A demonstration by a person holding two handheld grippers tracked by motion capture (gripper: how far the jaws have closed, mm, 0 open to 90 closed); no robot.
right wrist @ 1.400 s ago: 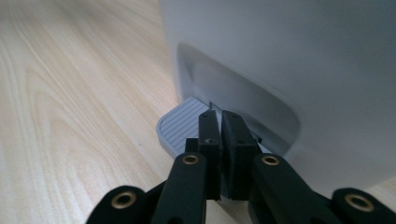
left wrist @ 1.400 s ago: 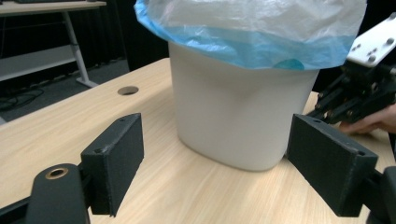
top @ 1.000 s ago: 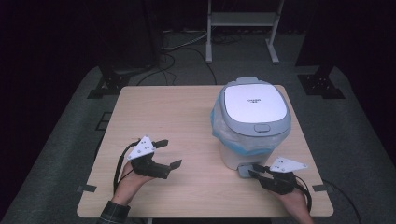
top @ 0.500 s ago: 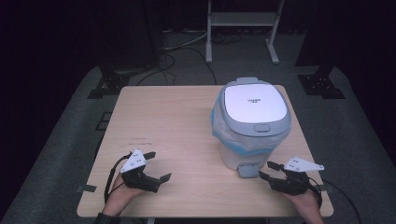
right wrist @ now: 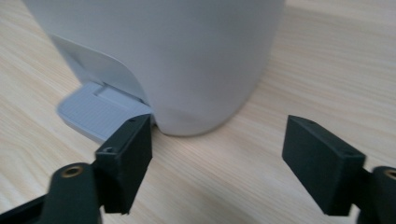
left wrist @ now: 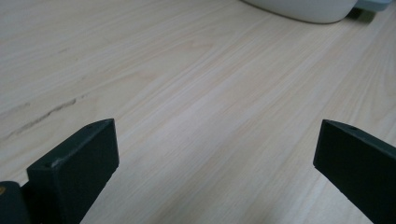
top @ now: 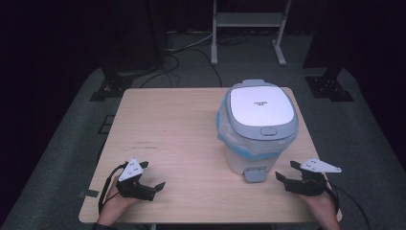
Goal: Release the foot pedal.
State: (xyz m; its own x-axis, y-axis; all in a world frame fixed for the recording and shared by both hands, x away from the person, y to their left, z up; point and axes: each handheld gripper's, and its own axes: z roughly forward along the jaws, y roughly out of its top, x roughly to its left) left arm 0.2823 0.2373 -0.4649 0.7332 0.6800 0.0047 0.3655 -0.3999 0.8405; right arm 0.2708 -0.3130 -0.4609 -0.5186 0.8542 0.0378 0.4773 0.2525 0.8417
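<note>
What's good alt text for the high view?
A white pedal bin with a closed grey lid and blue liner stands on the right of a wooden table. At the near edge a person holds the left tool and right tool, both open and empty, the right one beside the bin's pedal.

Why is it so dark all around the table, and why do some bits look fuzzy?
High view: light falls on the table and the white bin, while the floor behind stays nearly black. Left gripper view: the wood grain is sharp in the middle and the bin's base at the top edge is soft. Right gripper view: the bin's pedal and the close jaws look slightly blurred.
</note>
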